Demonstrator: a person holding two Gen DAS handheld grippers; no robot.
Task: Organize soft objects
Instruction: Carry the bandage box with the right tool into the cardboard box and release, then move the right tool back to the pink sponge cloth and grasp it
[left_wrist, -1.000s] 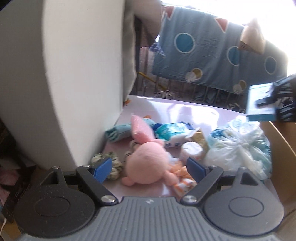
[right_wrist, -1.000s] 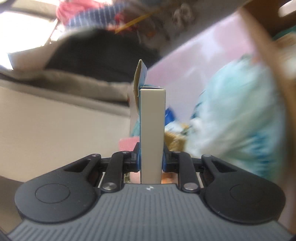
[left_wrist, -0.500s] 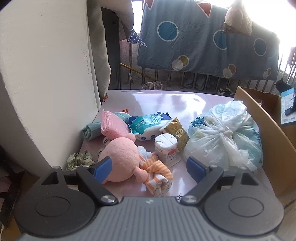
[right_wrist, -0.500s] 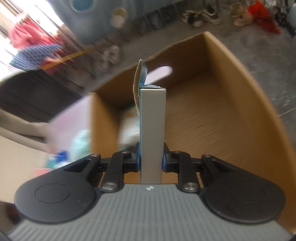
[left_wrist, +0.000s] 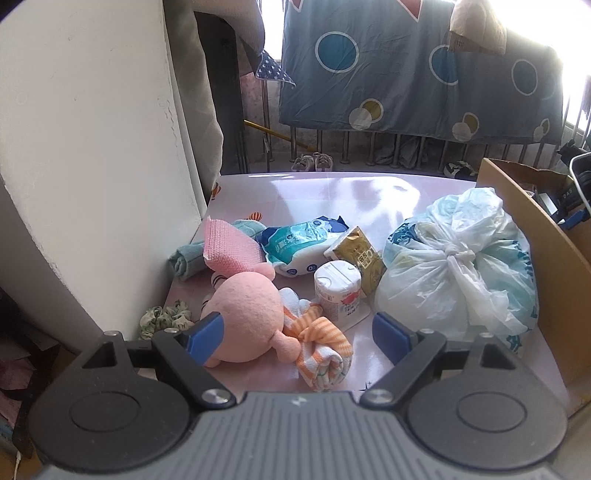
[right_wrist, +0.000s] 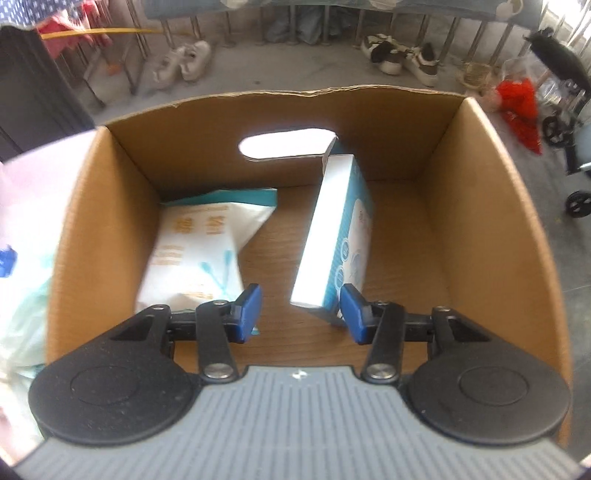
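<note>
The right gripper (right_wrist: 301, 310), which clamps the white-and-blue box (right_wrist: 334, 236) upright between its pads a second ago, now has its jaws parted; they have just been opening, and the box leans free between them, tipped over inside the cardboard box (right_wrist: 480, 206) beside a white wipes pack (right_wrist: 199, 243). This gripper swings from above the table to point down into the carton. In the left wrist view the pink plush toy (left_wrist: 247, 317) shifts from mid-frame toward the left finger (left_wrist: 207, 336), and the white wall fills less of the picture.
</note>
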